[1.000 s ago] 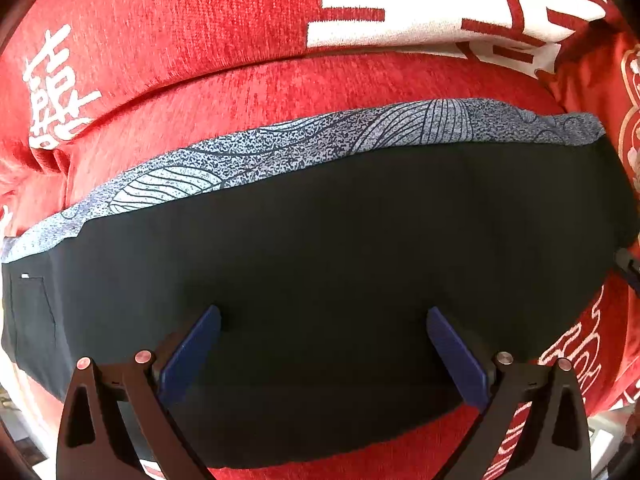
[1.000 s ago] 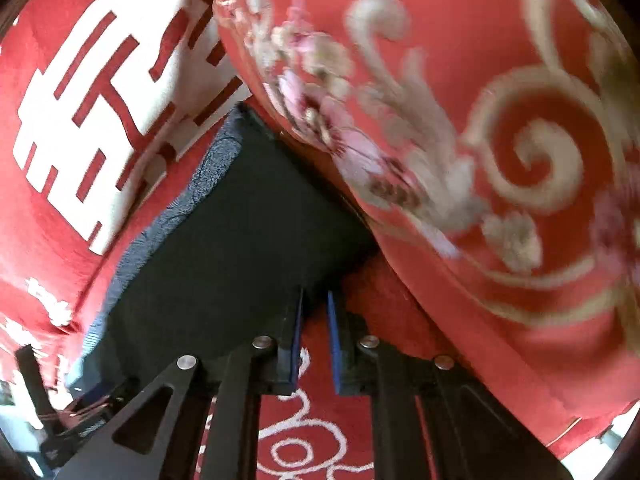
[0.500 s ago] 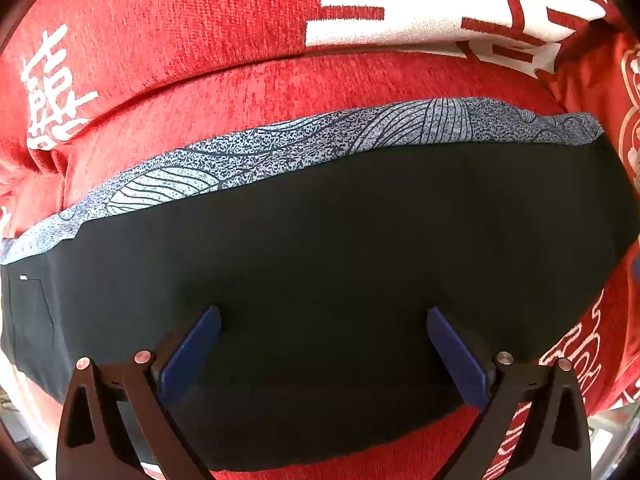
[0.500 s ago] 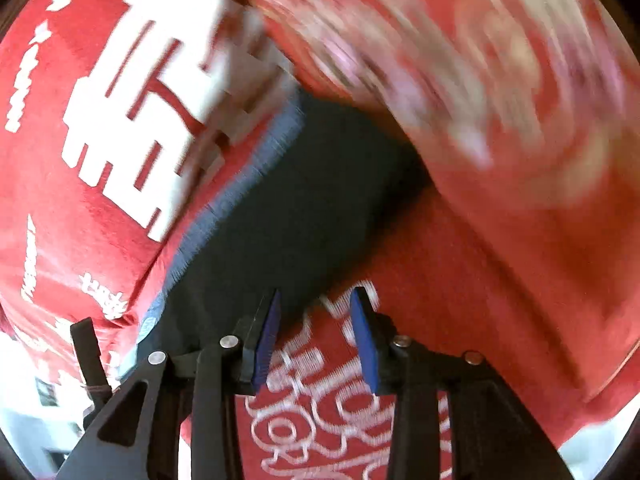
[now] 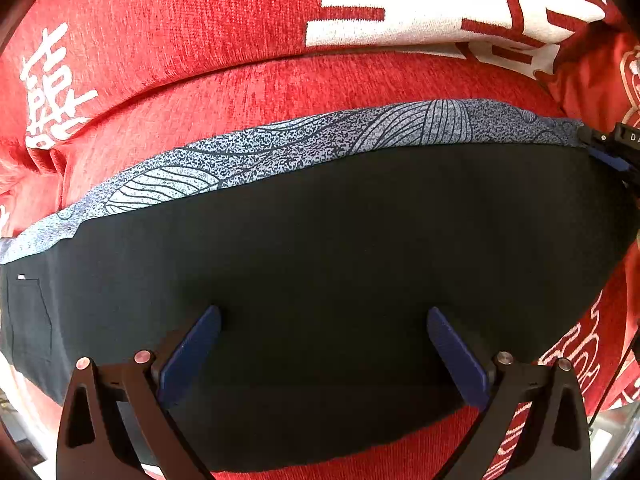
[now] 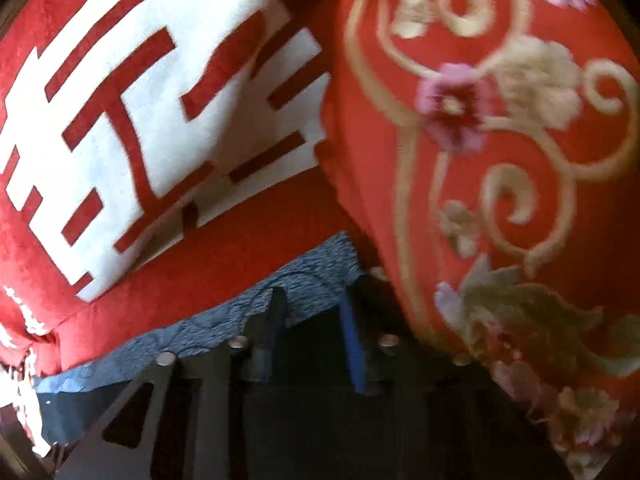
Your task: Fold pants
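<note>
Black pants [image 5: 320, 248] lie flat across a red sofa seat, with a grey-blue patterned side stripe [image 5: 280, 148] along the far edge. My left gripper [image 5: 324, 316] is wide open and hovers just over the black cloth near its front edge. My right gripper [image 6: 310, 300] is open and empty over the far right corner of the pants [image 6: 320, 400], its tips near the stripe [image 6: 304, 276]. The right gripper also shows at the right edge of the left wrist view [image 5: 612, 148].
A red sofa back [image 5: 200, 28] with white characters rises behind the pants. A red embroidered cushion [image 6: 500, 140] stands tight against the right end of the pants. The red seat [image 5: 400, 460] shows in front.
My right gripper has opened and swung from the front right of the pants up over their far right corner. My left gripper and the pants have not moved.
</note>
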{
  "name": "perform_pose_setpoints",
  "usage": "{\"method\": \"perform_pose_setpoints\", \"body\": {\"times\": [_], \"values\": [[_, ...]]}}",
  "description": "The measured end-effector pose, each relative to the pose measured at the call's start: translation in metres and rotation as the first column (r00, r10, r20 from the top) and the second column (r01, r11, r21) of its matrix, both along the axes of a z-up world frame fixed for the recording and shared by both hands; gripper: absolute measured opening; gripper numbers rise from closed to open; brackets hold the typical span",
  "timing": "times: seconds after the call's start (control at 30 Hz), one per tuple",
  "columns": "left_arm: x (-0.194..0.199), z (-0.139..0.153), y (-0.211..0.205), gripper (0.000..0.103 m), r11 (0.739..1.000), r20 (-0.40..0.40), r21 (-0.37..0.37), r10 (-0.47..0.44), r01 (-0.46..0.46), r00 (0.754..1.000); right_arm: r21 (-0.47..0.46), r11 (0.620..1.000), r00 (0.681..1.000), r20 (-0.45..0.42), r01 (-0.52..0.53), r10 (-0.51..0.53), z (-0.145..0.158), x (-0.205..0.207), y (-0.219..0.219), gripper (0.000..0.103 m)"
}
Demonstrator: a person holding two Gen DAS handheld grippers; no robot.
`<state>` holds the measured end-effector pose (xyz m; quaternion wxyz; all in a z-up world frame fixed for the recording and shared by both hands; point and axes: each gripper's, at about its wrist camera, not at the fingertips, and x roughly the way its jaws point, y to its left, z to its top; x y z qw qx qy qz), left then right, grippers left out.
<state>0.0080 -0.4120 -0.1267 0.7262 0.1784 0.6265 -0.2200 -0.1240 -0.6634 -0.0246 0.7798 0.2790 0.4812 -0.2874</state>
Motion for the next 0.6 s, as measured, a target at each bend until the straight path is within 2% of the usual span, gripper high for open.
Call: {"method": "perform_pose_setpoints", "body": {"times": [0.07,0.17,0.23,0.27,0.3,0.4,0.53,0.6], "values": [[-0.001,0.0,0.001,0.103,1.0,0.002,-0.002,-0.003,0.003,1.0,-0.035,0.999,1.0,-0.028,-0.001,0.0,0.006,0.001,0.004,0.025],[-0.001,0.0,0.001,0.103,1.0,-0.008,0.001,-0.004,0.004,1.0,0.033,0.999,1.0,-0.007,0.025,-0.025,0.019,-0.01,0.008,0.031],[-0.001,0.0,0.001,0.103,1.0,-0.012,0.002,-0.008,0.008,1.0,0.079,0.997,1.0,0.028,0.001,-0.004,0.028,-0.02,0.021,0.042],[0.0,-0.001,0.0,0.103,1.0,-0.013,0.001,-0.009,0.009,1.0,0.103,0.995,0.999,0.034,-0.009,0.006,0.031,-0.026,0.029,0.056],[0.001,-0.001,0.001,0.103,1.0,-0.013,0.0,-0.01,0.01,1.0,0.138,0.99,0.999,0.042,-0.022,0.016,0.032,-0.035,0.041,0.065],[0.001,-0.001,0.001,0.103,1.0,-0.012,-0.004,-0.01,0.01,1.0,0.245,0.969,0.997,0.072,-0.02,0.002,0.024,-0.055,0.064,0.066],[0.001,-0.001,0.002,0.103,1.0,-0.012,-0.009,-0.01,0.01,1.0,0.298,0.954,0.993,0.101,0.034,-0.067,0.007,-0.077,0.084,0.066],[0.002,-0.002,0.002,0.103,1.0,-0.013,-0.016,-0.018,0.018,1.0,0.35,0.936,0.991,0.106,0.037,-0.079,-0.002,-0.084,0.09,0.072]]}}
